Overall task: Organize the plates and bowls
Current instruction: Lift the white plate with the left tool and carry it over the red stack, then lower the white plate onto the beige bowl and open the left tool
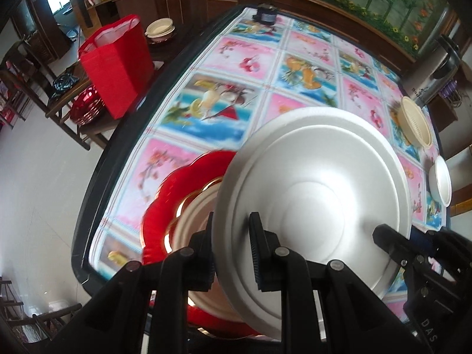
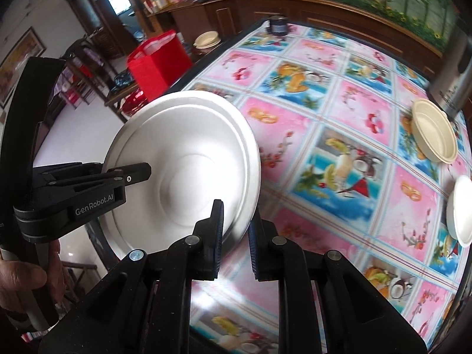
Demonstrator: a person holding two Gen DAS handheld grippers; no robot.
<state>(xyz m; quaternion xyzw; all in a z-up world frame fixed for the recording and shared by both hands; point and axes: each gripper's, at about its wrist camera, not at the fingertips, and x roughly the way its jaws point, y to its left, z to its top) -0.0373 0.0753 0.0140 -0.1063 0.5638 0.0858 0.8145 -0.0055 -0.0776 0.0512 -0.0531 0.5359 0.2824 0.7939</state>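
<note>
A large white plate (image 1: pixel 312 194) is held up on edge over the table. My left gripper (image 1: pixel 231 244) is shut on its rim, one finger on each face. My right gripper (image 2: pixel 236 227) straddles the opposite rim of the same plate (image 2: pixel 183 159); its jaws stand slightly apart around the edge and look closed on it. Below the plate lies a red scalloped plate (image 1: pixel 180 183) with a cream bowl (image 1: pixel 194 221) in it. A cream bowl (image 2: pixel 433 131) and a small white bowl (image 2: pixel 461 209) sit at the table's right side.
The table (image 2: pixel 339 124) has a bright fruit-pattern cloth. A red bag (image 1: pixel 118 65) and red plates (image 1: pixel 88 106) sit on a side bench at left. A steel flask (image 1: pixel 433 82) stands at the right edge. A dark jar (image 1: pixel 265 14) stands at the far end.
</note>
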